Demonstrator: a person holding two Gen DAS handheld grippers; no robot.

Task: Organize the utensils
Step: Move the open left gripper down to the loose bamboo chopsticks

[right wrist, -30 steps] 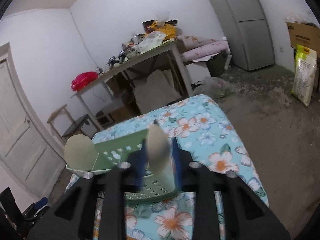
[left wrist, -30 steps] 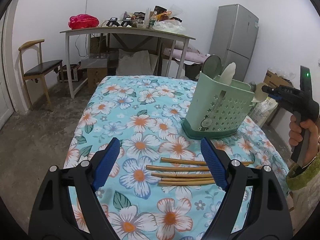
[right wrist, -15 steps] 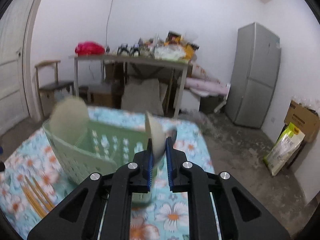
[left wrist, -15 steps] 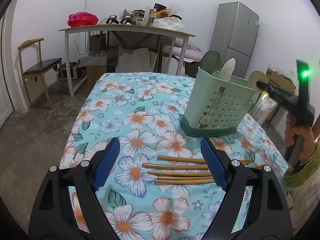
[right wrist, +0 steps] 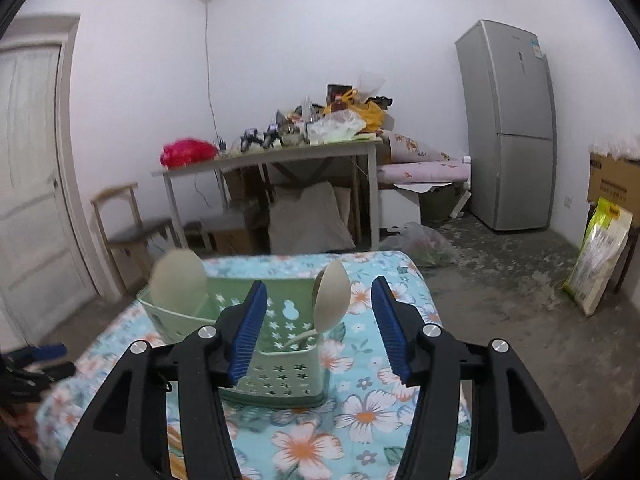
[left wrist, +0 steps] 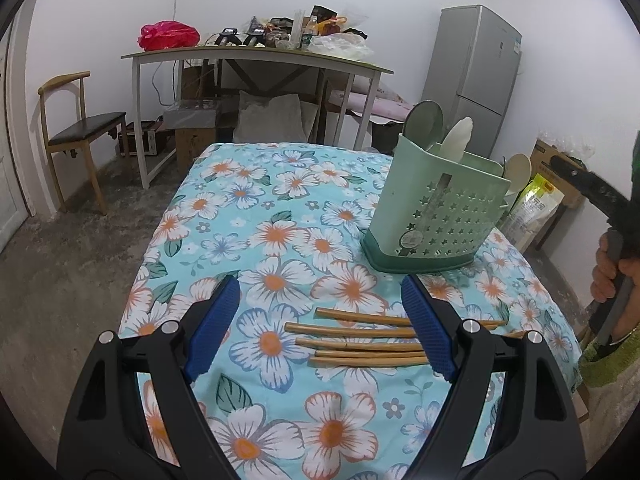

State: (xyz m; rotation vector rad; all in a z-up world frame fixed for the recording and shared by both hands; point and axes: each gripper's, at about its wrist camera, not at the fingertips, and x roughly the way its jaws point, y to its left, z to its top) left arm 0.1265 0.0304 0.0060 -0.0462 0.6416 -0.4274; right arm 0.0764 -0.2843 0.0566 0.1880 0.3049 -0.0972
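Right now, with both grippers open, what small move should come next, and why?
Probably lower the left gripper onto the chopsticks. They lie loose on the floral tablecloth between its open jaws, outside the green holder, while the spoon already stands in the holder, free of the open right gripper.

Hidden ends and cut-off edges

The left gripper's (left wrist: 320, 320) right pad is covering the chopsticks' (left wrist: 360, 346) far ends; the green caddy (left wrist: 436, 216) is hiding the spoon (right wrist: 331, 295) handles, and the frame edge is cutting off the person's right hand (left wrist: 614, 272).
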